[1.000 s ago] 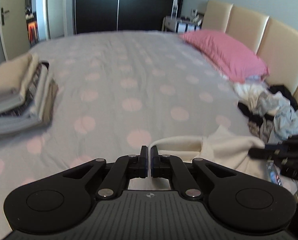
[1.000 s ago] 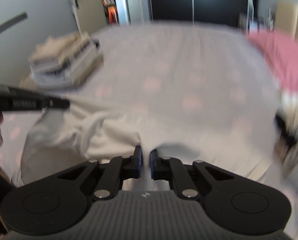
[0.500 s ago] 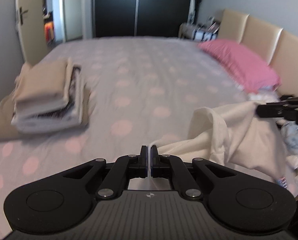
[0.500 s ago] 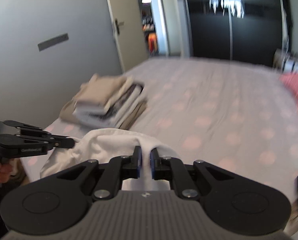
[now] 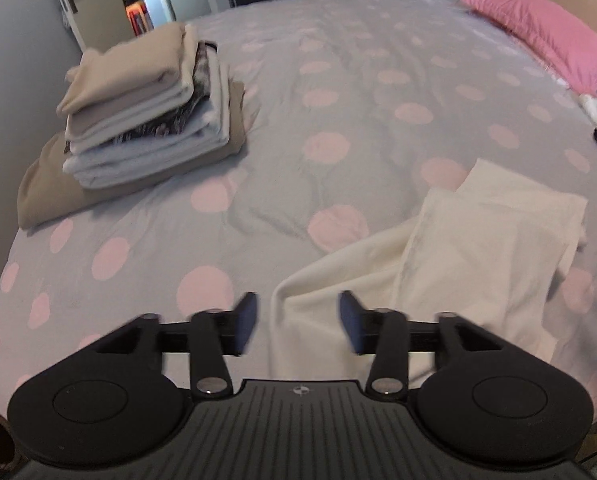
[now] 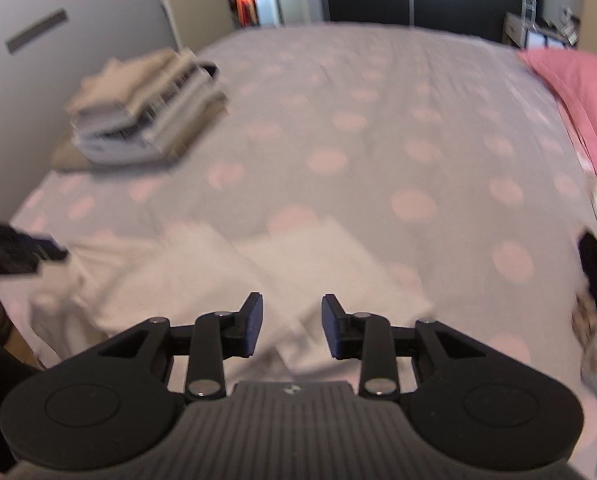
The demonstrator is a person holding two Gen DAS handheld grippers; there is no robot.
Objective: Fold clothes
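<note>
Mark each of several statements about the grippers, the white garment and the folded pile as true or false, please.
1. Both grippers are open. True: left gripper, right gripper.
2. The white garment lies on the bed. True.
3. The left gripper pinches the white garment. False: its jaws stand apart, holding nothing.
4. The stack of folded clothes sits on the pink pillow. False: it sits at the bed's far left, the pillow far right.
</note>
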